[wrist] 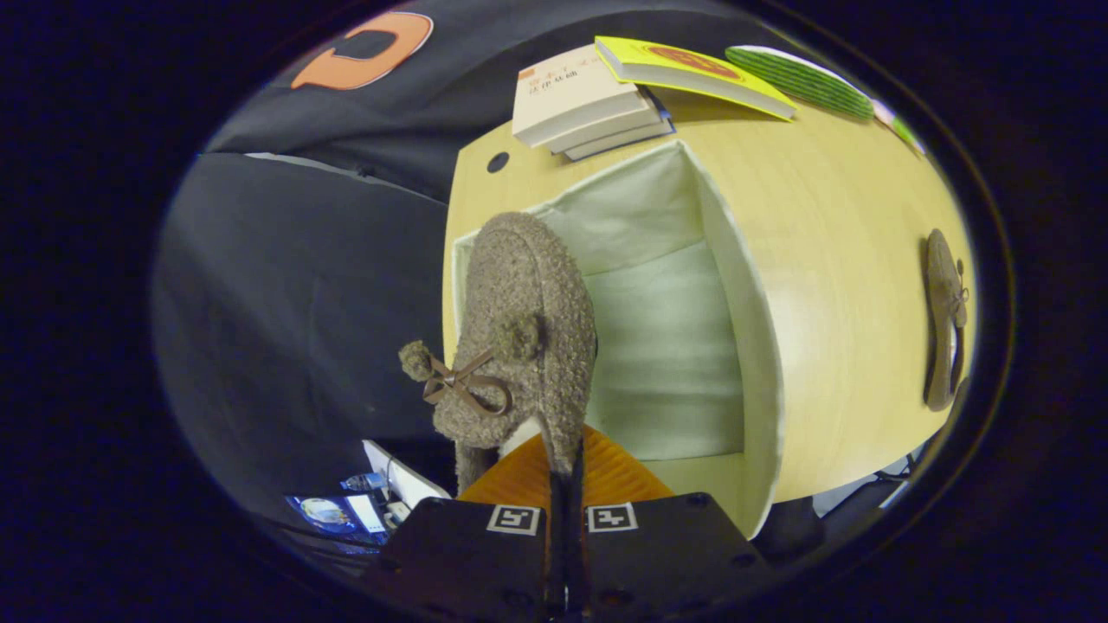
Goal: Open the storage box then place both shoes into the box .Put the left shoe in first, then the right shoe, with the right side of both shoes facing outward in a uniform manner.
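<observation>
Here the hand-held gripper [564,484] has its two orange fingers [519,476] drawn almost together, pinching the rim at the heel end of a brown fuzzy shoe [528,329]. The shoe stands up from the fingers with its toe pointing away, directly ahead of them and over the near left part of the storage box [744,285]. Its woolly upper faces the camera; a thin brown cord tied in a bow [463,385] crosses it, with a pompom [415,359] hanging off to the left and another [519,336] resting on the upper. A bit of pale lining shows just above the fingertips.

To the right of the held shoe, the storage box lies open on the table [831,225]. It is a pale, cloth-lined box with white-edged walls, and its inside shows only bare lining; the held shoe hangs at its mouth, and whether it touches the lining cannot be told.

Beyond the box, at the far side of the table, a stack of cream books [576,99] sits beside a yellow book [692,73] and a green striped item [801,82].

Well to the right of the box, near the table's edge, the second brown shoe [943,316] lies on the wood, a small bow on its upper, well apart from the fingers.
</observation>
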`<action>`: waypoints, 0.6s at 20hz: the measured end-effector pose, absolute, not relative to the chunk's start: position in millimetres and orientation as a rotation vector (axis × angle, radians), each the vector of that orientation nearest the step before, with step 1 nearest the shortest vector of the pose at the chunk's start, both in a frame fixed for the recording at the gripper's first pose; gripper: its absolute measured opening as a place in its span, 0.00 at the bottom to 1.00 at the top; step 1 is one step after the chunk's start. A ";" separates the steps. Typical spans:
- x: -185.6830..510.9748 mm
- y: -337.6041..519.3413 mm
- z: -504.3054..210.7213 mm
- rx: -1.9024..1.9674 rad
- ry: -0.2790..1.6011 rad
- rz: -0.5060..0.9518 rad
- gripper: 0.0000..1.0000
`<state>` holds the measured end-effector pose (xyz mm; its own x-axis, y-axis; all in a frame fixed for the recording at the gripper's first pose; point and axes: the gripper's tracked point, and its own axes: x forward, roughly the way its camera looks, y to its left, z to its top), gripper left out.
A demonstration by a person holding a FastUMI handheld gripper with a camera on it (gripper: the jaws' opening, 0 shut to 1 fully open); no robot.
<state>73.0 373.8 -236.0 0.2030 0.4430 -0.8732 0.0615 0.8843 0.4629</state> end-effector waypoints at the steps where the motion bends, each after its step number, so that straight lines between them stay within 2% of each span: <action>1: 78.5 375.6 -243.6 0.438 1.351 0.269 0.07; 4: 85.3 380.0 -256.2 0.408 1.345 0.265 0.07; 6: 86.4 386.6 -259.5 0.432 1.350 0.273 0.11; 7: 87.5 389.1 -260.5 0.440 1.351 0.277 0.18; 8: 86.7 389.1 -258.8 0.448 1.350 0.281 0.20; 9: 86.6 390.2 -259.0 0.452 1.348 0.286 0.32; 10: 85.8 390.8 -257.2 0.458 1.341 0.293 0.37; 12: 87.3 392.3 -246.6 0.486 1.319 0.319 0.55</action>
